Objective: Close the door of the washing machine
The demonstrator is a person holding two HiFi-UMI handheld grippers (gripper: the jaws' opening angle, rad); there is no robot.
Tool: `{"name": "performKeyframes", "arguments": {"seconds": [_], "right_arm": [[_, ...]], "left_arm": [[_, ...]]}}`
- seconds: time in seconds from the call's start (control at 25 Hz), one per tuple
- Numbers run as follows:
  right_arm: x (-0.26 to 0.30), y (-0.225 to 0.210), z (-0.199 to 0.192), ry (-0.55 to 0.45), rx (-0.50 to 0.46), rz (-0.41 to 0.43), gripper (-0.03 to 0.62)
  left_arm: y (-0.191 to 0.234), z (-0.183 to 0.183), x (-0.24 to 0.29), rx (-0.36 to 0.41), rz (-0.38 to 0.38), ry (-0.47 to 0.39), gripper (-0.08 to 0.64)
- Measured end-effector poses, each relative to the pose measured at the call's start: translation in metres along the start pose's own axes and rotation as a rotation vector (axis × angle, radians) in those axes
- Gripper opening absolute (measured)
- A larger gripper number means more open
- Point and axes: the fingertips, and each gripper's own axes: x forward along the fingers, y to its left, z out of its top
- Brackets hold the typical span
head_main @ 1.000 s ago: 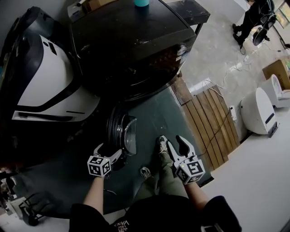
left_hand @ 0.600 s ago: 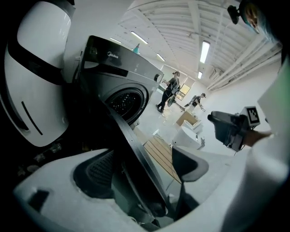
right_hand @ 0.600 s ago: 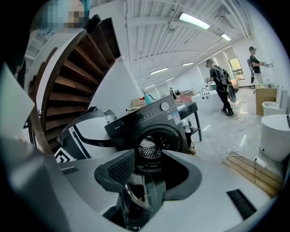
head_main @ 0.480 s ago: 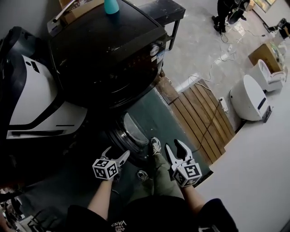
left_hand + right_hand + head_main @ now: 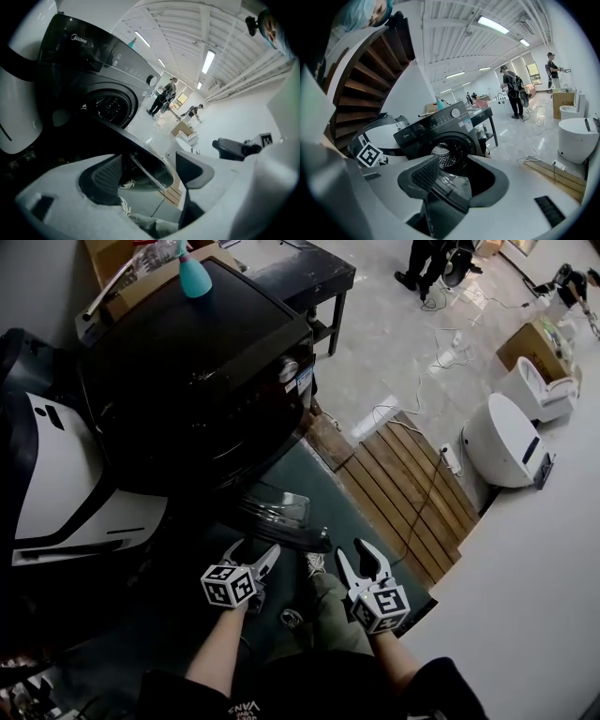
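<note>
Both grippers are empty: their jaws stand spread apart and neither has anything clamped in it. The left gripper (image 5: 250, 556) sits just beside the lower edge of the door (image 5: 281, 514). In the left gripper view the door's rim and glass bowl show through the gap between its jaws, but whether a finger actually touches the rim cannot be told. The right gripper (image 5: 354, 559) hangs near the door's other end and apart from it. In the right gripper view the door is framed between its jaws, with the drum opening (image 5: 444, 156) beyond. The door stands swung part-way out from the front of the black washing machine (image 5: 187, 381), so the closing looks under way but not finished.

To do this step well, the person would probably lay one open jaw flat against the door's outer face, near its free edge and away from the hinge. The push should then follow the door's arc toward the drum rather than go straight ahead. It should be steady and carry right through to the latch, since a soft stop could leave the door resting ajar. The idle gripper should stay clear of the closing gap.
</note>
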Motion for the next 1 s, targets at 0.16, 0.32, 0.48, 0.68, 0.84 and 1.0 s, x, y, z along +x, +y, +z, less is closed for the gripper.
{"name": "performKeyframes", "arguments": {"seconds": [0.16, 0.32, 0.48, 0.68, 0.84, 1.0], "right_arm": [[0.015, -0.014, 0.010, 0.005, 0.001, 0.001, 0.166], [0.035, -0.027, 0.016, 0.032, -0.002, 0.012, 0.166], [0.063, -0.037, 0.020, 0.055, -0.015, 0.032, 0.166], [0.106, -0.041, 0.022, 0.088, -0.032, 0.069, 0.164], [0.145, -0.038, 0.023, 0.103, -0.042, 0.099, 0.163], [0.180, -0.038, 0.020, 0.126, -0.042, 0.116, 0.161]], "left_arm": [[-0.006, 0.028, 0.025, -0.006, -0.011, -0.025, 0.350], [-0.008, 0.054, 0.046, -0.010, -0.012, -0.042, 0.348], [-0.003, 0.078, 0.063, -0.009, -0.004, -0.066, 0.342], [0.005, 0.100, 0.077, -0.015, 0.002, -0.080, 0.327], [0.012, 0.113, 0.083, -0.011, 0.005, -0.089, 0.304], [0.020, 0.124, 0.089, 0.002, 0.014, -0.100, 0.278]]}}
